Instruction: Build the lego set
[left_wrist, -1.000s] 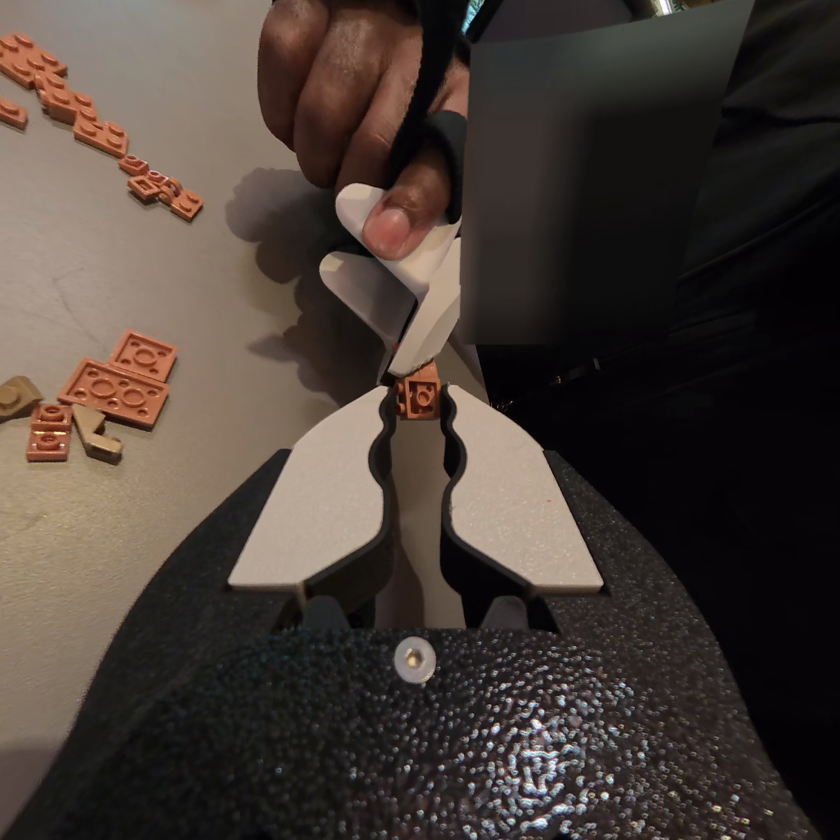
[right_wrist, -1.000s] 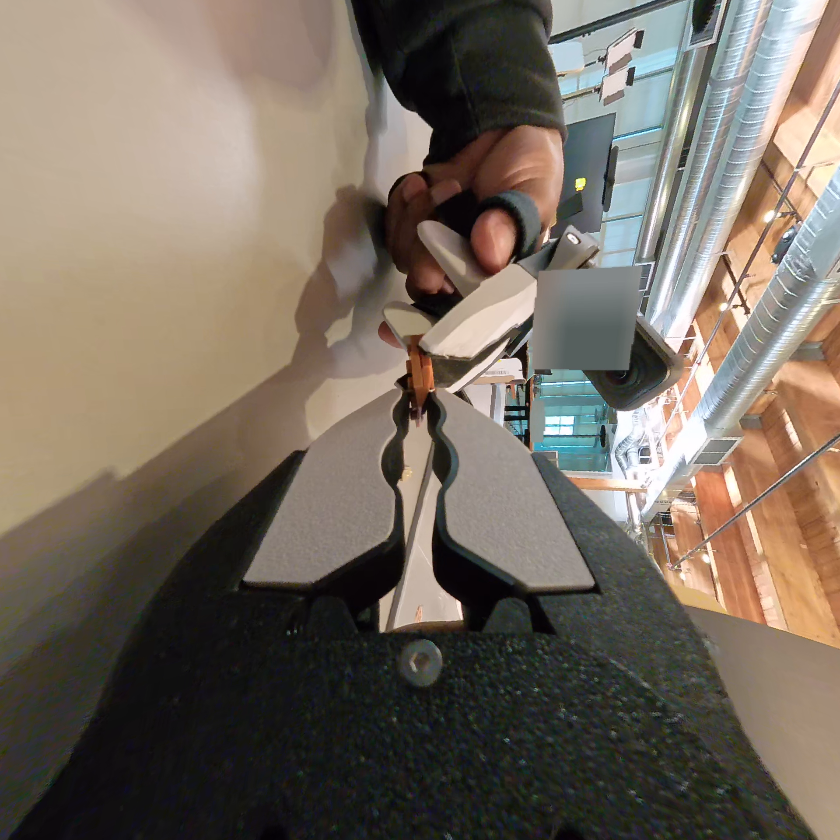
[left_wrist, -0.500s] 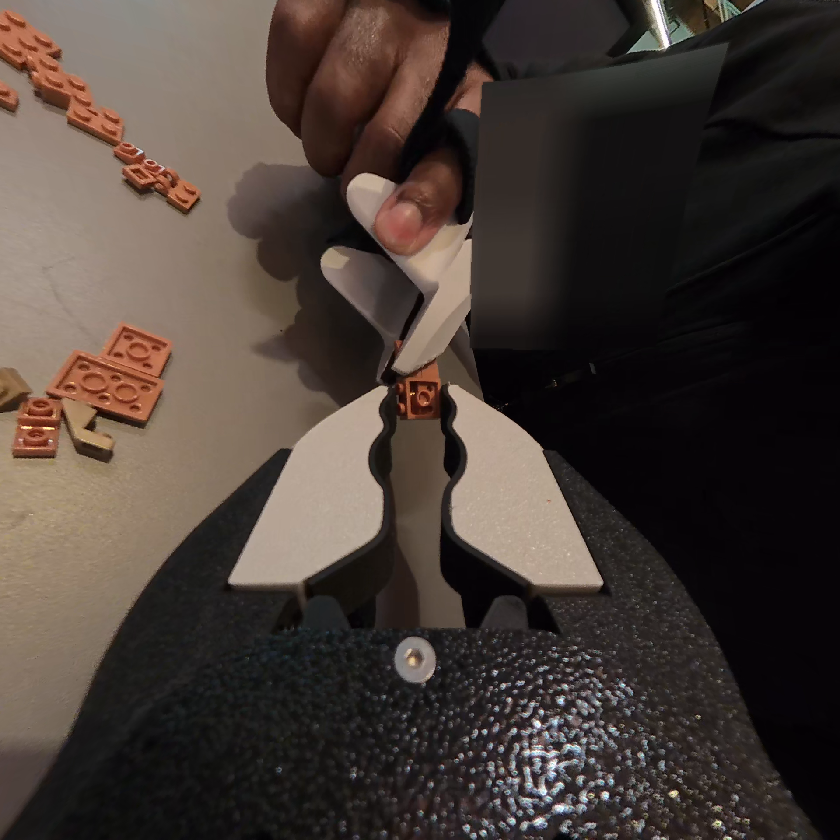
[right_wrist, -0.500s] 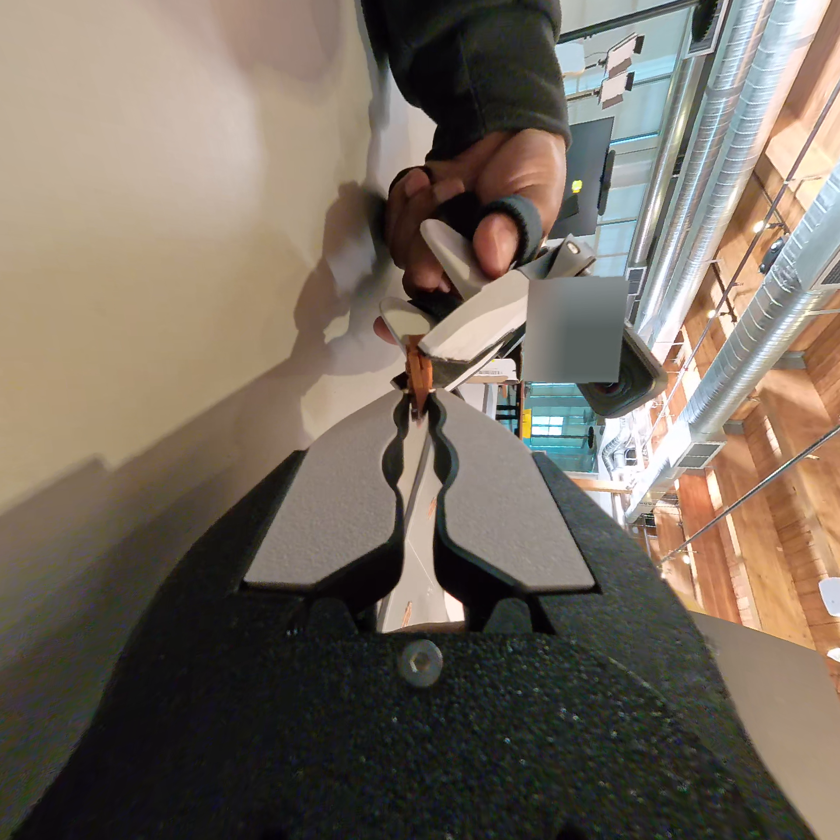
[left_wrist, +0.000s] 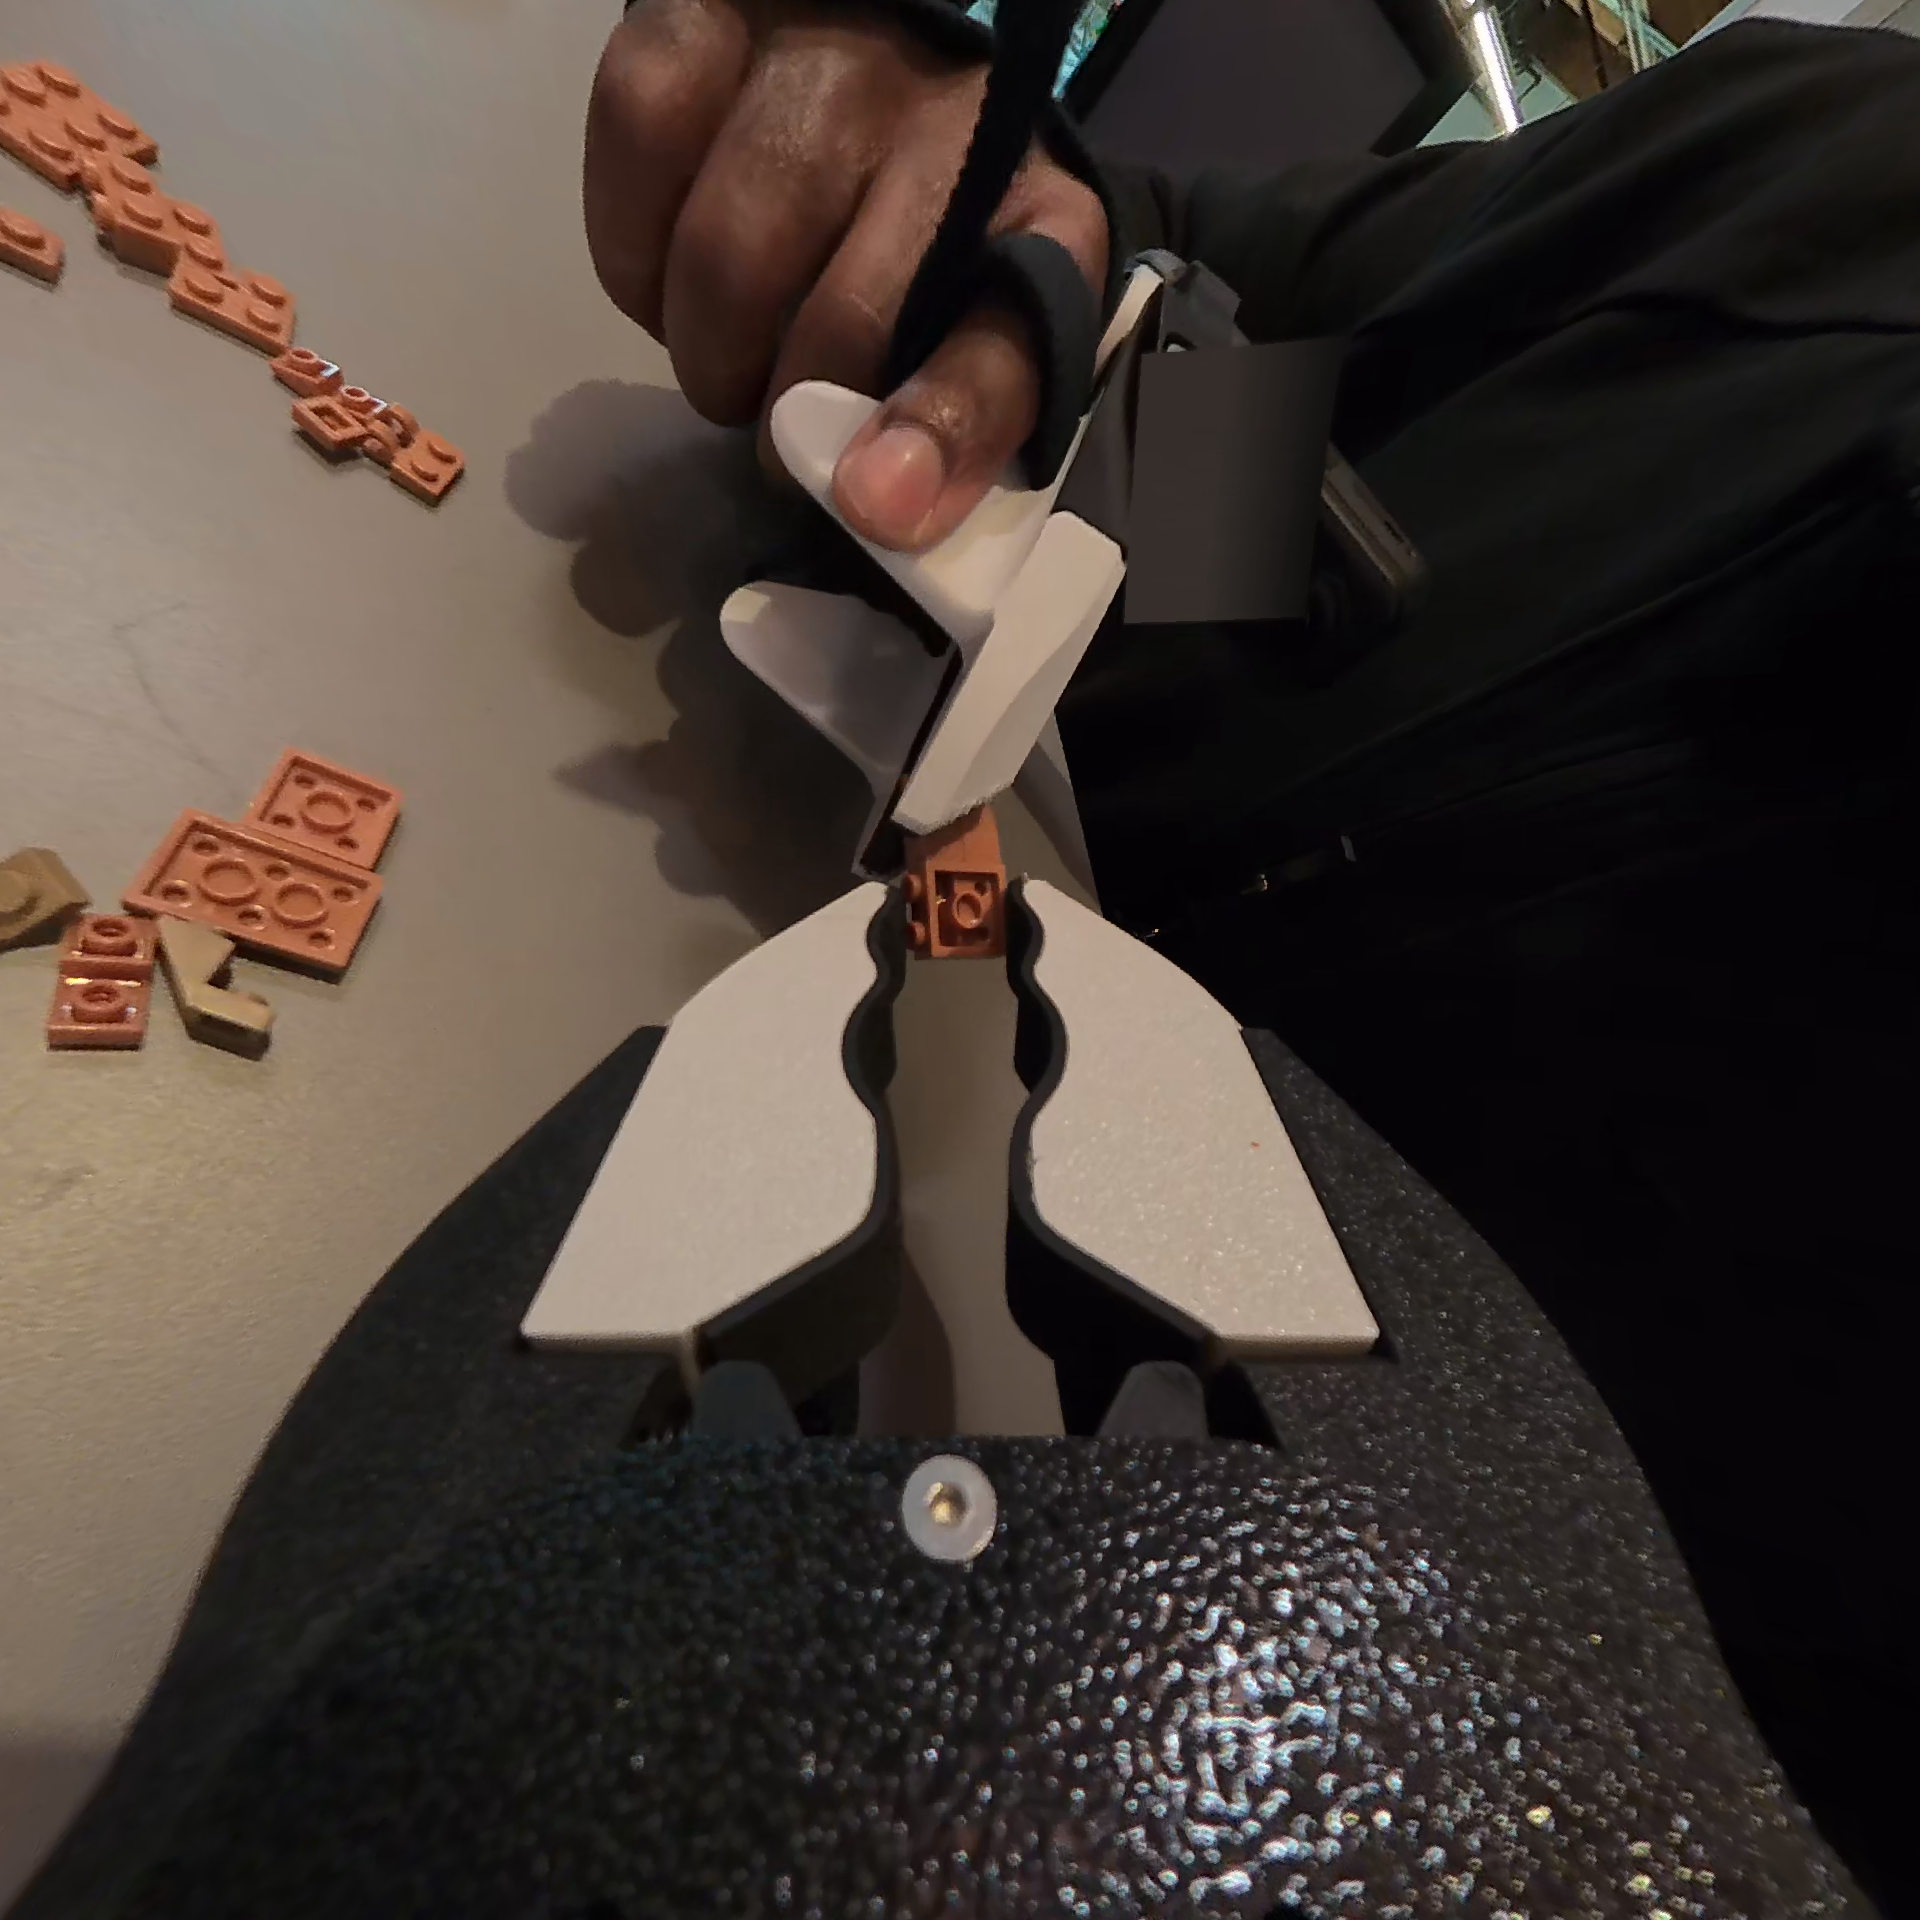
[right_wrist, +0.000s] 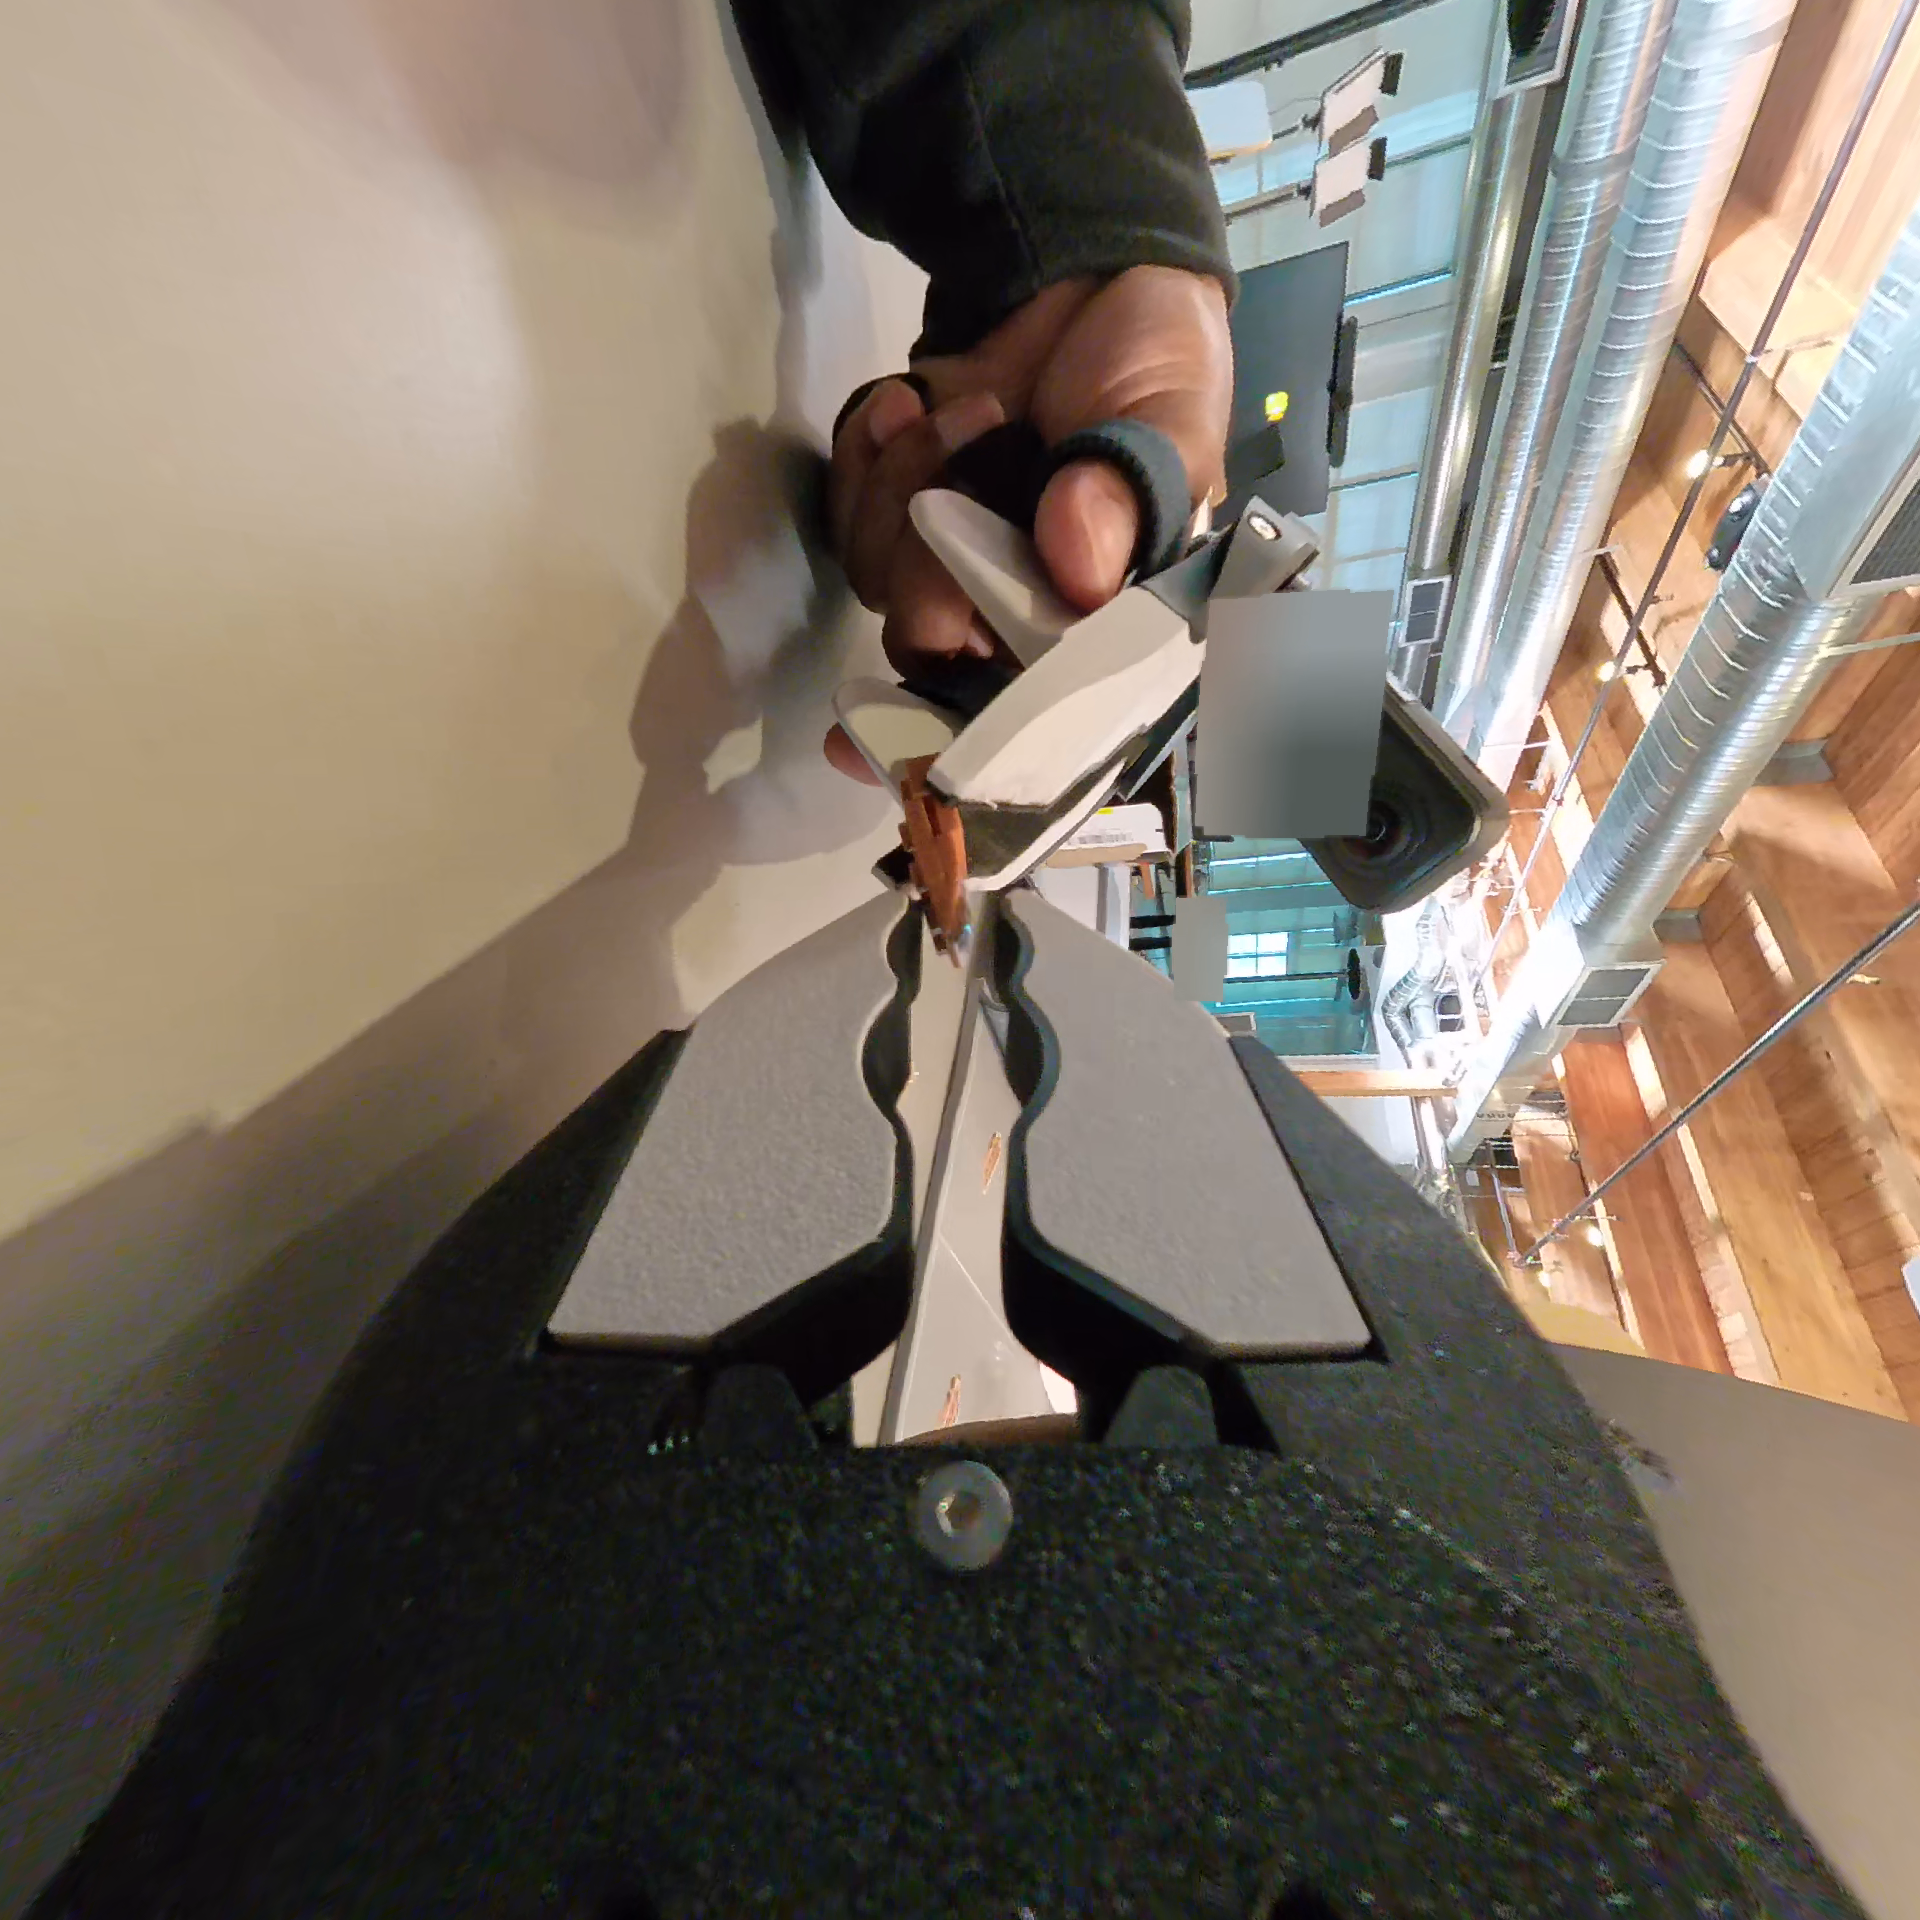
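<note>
Left wrist view is showing the left gripper clamping an orange brick; the right gripper, fingers slightly apart, is covering its far end, contact there unclear. Loose plates are lying on the table.

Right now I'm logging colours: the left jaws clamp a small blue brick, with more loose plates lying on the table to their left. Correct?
Not quite: the brick is reddish-brown, not blue, as the left wrist view shows. The left jaws do clamp it, and loose plates lie on the table to their left.
</note>
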